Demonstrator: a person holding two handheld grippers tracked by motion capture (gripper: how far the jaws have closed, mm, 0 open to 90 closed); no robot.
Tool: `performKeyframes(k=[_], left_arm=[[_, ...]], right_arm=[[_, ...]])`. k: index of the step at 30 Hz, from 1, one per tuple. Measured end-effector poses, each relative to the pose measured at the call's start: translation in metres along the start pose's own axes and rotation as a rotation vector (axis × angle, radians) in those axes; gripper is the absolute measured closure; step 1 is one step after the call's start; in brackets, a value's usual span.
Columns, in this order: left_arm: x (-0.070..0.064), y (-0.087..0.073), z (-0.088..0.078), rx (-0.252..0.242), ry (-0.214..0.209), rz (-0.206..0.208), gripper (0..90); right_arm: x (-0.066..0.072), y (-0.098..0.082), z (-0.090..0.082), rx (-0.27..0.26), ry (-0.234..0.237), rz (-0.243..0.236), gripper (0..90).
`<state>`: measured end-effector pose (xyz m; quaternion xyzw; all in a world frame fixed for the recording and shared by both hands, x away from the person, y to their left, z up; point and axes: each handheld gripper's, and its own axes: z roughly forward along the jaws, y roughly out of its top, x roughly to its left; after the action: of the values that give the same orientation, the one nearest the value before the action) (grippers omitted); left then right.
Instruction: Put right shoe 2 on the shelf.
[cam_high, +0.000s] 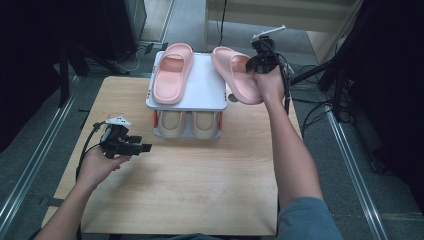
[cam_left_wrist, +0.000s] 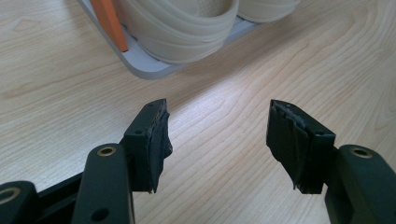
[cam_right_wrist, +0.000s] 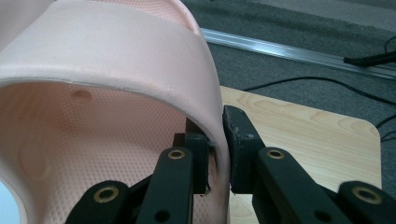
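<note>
Evidently the right gripper (cam_high: 251, 64) has its jaws clamped on the strap edge of a soft pink foam slipper (cam_high: 235, 75), tilting it over the white two-tier shoe rack (cam_high: 200, 95) beside its mate, while the left gripper (cam_high: 142, 148) waits wide open and empty over the wooden counter (cam_high: 190, 185).

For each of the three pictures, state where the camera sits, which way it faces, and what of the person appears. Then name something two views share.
High view: above the person's side, facing forward and down on the table; both forearms show.
Left gripper view: on the left gripper, facing the two-tier shoe rack.
Right gripper view: on the right gripper, clamping the pink slipper.
Shared: that slipper shows in the high view too.
</note>
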<state>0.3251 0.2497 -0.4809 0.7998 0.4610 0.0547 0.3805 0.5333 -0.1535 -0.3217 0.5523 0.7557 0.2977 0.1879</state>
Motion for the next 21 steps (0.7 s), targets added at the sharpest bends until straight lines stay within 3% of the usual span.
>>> performKeyframes(k=[6,12,21], left_arm=[[-0.002,0.0,-0.001,-0.002,-0.011,0.007,39.2],[-0.002,0.0,0.001,0.012,-0.012,0.004,39.6],[-0.003,0.0,0.001,0.007,-0.021,0.006,39.9]], right_arm=[[0.02,0.008,0.019,0.022,-0.033,0.006,81.5],[0.038,0.018,0.026,0.021,-0.068,-0.002,80.3],[0.057,0.022,0.031,0.023,-0.059,-0.03,75.9]])
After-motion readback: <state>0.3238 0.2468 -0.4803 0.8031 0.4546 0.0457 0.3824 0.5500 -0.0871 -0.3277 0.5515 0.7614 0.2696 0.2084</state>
